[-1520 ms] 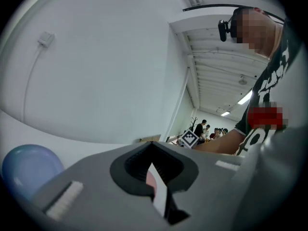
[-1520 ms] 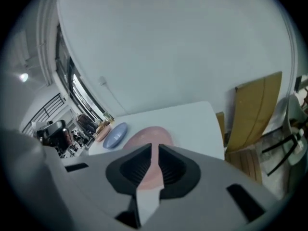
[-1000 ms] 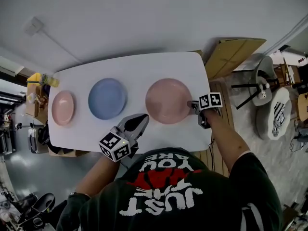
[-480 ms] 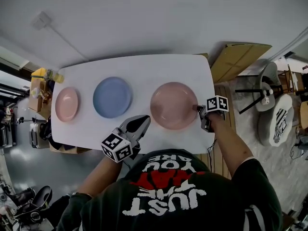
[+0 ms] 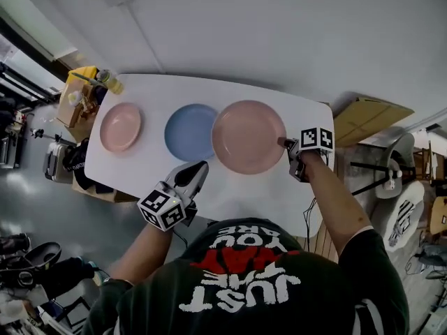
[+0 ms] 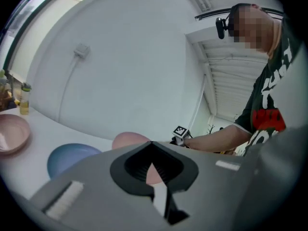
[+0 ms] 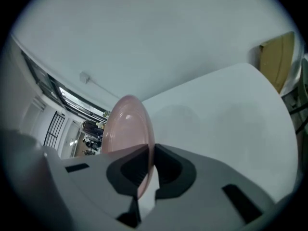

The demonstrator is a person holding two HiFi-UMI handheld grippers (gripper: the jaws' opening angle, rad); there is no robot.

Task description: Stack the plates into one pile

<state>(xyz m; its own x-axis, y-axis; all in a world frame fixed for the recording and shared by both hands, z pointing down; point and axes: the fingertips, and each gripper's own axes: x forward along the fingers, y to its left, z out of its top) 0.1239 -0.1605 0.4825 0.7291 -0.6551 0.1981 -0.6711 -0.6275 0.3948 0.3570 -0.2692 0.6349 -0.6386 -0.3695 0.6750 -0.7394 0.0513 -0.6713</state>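
A white table [image 5: 230, 194] seen from above, with three plates in a row across it.

At the left of the frame, a small pink plate [image 5: 120, 126] lies flat on the table, well apart from both grippers. Just right of it, a blue plate [image 5: 185, 132] also lies flat.

Below the blue plate, at lower centre, the left gripper [image 5: 199, 168] hovers over the table's near edge. Its jaws are together with nothing between them, and it touches no plate.

Right of centre is the large pink plate [image 5: 249, 137], the biggest of the three. Its left edge overlaps the right edge of the blue plate. At its right rim is the right gripper [image 5: 287, 145]. Its jaws have just been closing and are now clamped on that rim. The right gripper view shows the plate edge-on, rising from between the jaws with the table beyond it.

The step in hand looks like carrying the large pink plate to the blue one. The next move calls for centring it over the blue plate, lowering it level, then letting the jaws part. Because it is wider than the plate beneath, it may rock if set off-centre. The small pink plate is not yet stacked.
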